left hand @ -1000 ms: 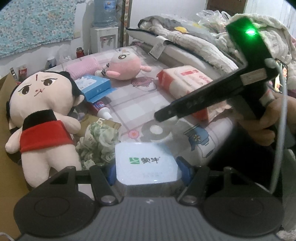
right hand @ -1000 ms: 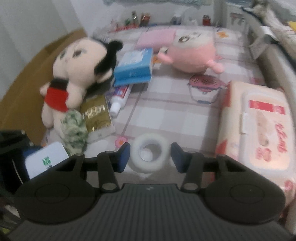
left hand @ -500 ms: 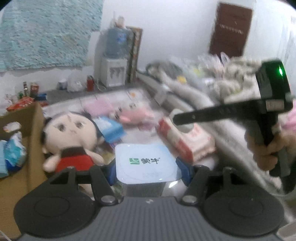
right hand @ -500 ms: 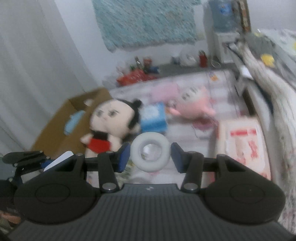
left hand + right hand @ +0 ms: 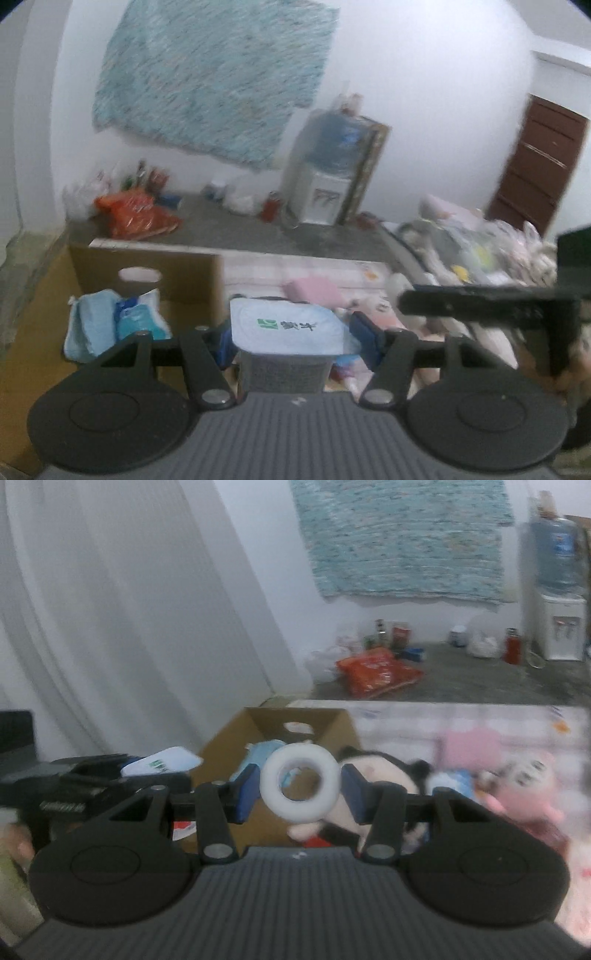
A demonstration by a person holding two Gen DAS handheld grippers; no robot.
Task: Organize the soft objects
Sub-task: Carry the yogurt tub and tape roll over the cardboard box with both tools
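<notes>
My left gripper [image 5: 291,332] is shut on a white pack with a green logo [image 5: 288,328] and holds it in the air. My right gripper [image 5: 300,794] is shut on a white tape roll [image 5: 300,782], also lifted. A brown cardboard box [image 5: 147,269] stands at the left and holds blue soft packs [image 5: 118,321]; it also shows in the right wrist view [image 5: 295,716]. A doll with black hair and a red top [image 5: 373,775] and a pink plush [image 5: 524,786] lie on the checked bed behind the tape roll.
A pink folded cloth [image 5: 317,288] lies on the bed. A water dispenser [image 5: 325,177] stands by the far wall, with bottles and an orange bag [image 5: 136,218] on the floor. Piled bedding [image 5: 480,243] is at the right. A white curtain [image 5: 129,609] hangs at the left.
Both grippers have risen and tilted up from the bed, carrying the white pack and the tape roll. The cardboard box has come into view ahead.
</notes>
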